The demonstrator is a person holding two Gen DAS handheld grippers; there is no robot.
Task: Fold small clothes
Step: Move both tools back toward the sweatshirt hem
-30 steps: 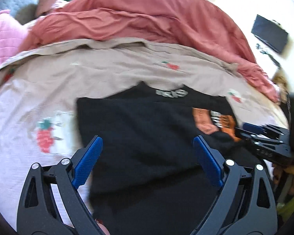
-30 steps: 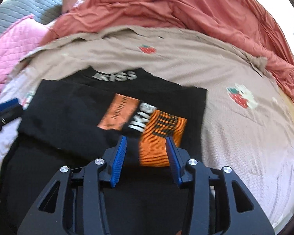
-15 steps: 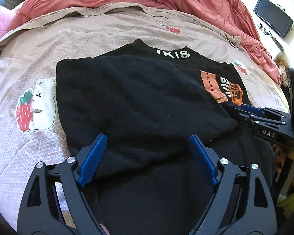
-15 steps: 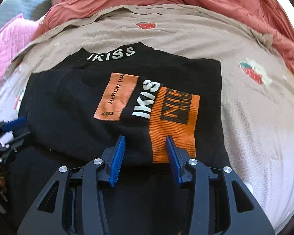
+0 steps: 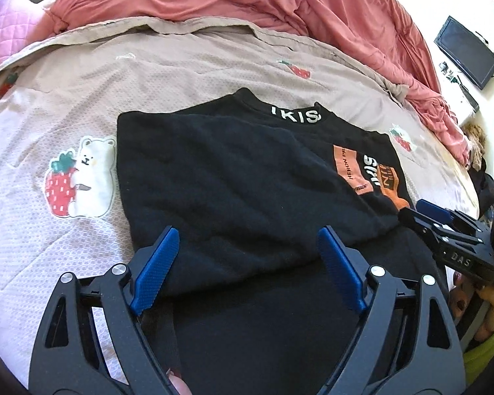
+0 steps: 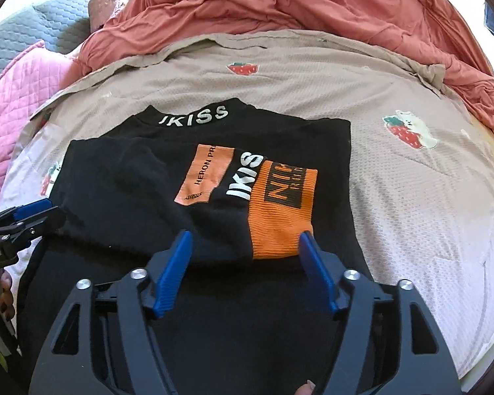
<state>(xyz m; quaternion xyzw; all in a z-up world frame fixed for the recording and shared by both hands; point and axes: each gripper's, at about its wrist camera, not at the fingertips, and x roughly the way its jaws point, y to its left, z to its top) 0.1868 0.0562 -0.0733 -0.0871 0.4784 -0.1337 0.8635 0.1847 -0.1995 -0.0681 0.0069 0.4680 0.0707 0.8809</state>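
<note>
Both pairs of blue-padded fingers (image 5: 156,271) stand released above the garment: the left gripper (image 5: 248,271) spread wide, the right gripper (image 6: 243,271) with jaws just parted, nothing pinched, likely so the fold settles. The black knit top with orange patches (image 6: 214,197) lies on the beige strawberry-print bedsheet (image 6: 411,197), its long axis running away, collar farthest

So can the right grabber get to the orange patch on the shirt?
Probably yes. The right gripper is open right over the folded edge of the black shirt, and the orange patch lies just in front of it with nothing covering it.
</note>
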